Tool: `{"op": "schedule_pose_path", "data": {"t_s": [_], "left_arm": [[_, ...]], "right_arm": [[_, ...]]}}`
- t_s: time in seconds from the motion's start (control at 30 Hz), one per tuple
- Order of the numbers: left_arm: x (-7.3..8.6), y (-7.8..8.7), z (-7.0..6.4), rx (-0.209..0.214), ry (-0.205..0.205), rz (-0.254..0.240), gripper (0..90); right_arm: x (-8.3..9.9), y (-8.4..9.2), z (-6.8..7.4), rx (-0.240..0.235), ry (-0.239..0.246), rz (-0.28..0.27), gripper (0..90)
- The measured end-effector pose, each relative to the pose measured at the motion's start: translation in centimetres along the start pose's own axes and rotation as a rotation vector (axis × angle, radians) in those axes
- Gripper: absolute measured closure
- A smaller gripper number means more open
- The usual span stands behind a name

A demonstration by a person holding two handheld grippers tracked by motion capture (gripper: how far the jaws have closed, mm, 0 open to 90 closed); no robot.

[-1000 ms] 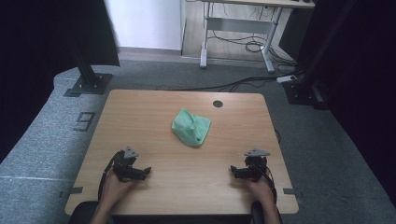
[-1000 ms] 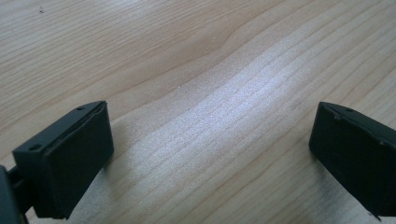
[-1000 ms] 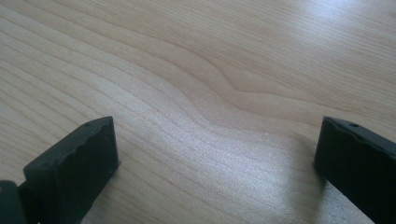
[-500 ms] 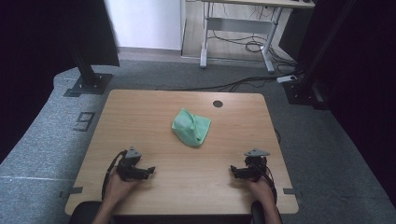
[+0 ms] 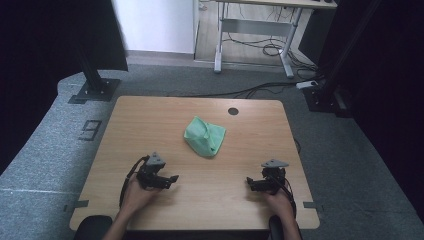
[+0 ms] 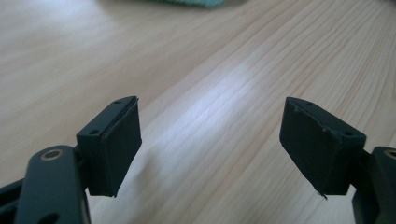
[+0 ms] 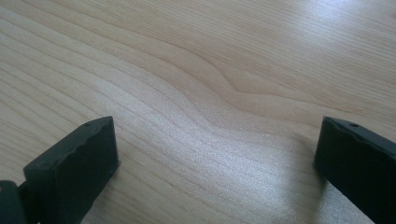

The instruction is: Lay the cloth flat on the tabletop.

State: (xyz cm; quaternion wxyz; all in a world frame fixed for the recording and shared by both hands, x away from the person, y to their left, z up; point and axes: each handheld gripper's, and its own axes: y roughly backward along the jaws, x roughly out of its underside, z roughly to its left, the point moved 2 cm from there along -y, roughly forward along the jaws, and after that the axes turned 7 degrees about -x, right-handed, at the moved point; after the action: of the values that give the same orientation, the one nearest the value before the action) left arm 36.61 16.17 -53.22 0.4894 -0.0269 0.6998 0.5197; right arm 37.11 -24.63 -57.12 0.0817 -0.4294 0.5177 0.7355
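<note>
A: From the high view, where does the green cloth (image 5: 204, 136) lie?

B: Bunched near the middle of the tabletop (image 5: 150, 120), ahead of both hands. From the left tongs (image 5: 167, 179) it lies forward and to the right; from the right tongs (image 5: 251, 184), forward and to the left. The left pair looks slightly nearer, and its tips point across toward the centre. The cloth's longer run goes from its far-left end to its near-right end, so its near tip faces the gap between the hands.

A: And the left gripper view?

B: The left tongs (image 6: 210, 140) stand spread with bare wood between the pads; they have just been narrowing, yet nothing sits between them. A green sliver of the cloth (image 6: 194, 2) is cut off by the top edge, well apart from the pads.

A: The right gripper view?

B: The right tongs (image 7: 215, 154) are spread wide and low over the wood grain, holding nothing.

A: Anything unclear?

B: How the cloth is folded; its layers and free edges are too small to make out.
</note>
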Motion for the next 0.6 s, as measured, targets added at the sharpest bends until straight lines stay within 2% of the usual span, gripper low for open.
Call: {"op": "schedule_pose_path", "data": {"t_s": [0.1,0.13,0.27,0.37,0.43,0.47,0.6], "left_arm": [[-1.7,-0.7,-0.8,0.015,-0.034,-0.008,21.6],[-1.7,-0.7,-0.8,0.015,-0.034,-0.008,21.8],[-3.9,-1.4,-1.4,0.034,-0.061,-0.022,23.1],[-4.7,-1.8,-1.6,0.041,-0.065,-0.027,24.1],[-5.8,-2.3,-1.7,0.048,-0.066,-0.037,24.9],[-5.8,-2.3,-1.7,0.048,-0.066,-0.037,25.5],[-7.5,-3.2,-2.0,0.050,-0.083,-0.042,27.7]], "right_arm": [[0.0,0.0,0.0,0.000,0.000,0.000,0.0],[0.0,0.0,0.0,0.000,0.000,0.000,0.0],[0.0,0.0,0.0,0.000,0.000,0.000,0.0],[0.0,0.0,0.0,0.000,0.000,0.000,0.0],[0.0,0.0,0.0,0.000,0.001,0.000,0.0],[0.0,0.0,0.0,0.000,0.001,0.000,0.0],[0.0,0.0,0.0,0.000,0.000,0.000,0.0]]}}
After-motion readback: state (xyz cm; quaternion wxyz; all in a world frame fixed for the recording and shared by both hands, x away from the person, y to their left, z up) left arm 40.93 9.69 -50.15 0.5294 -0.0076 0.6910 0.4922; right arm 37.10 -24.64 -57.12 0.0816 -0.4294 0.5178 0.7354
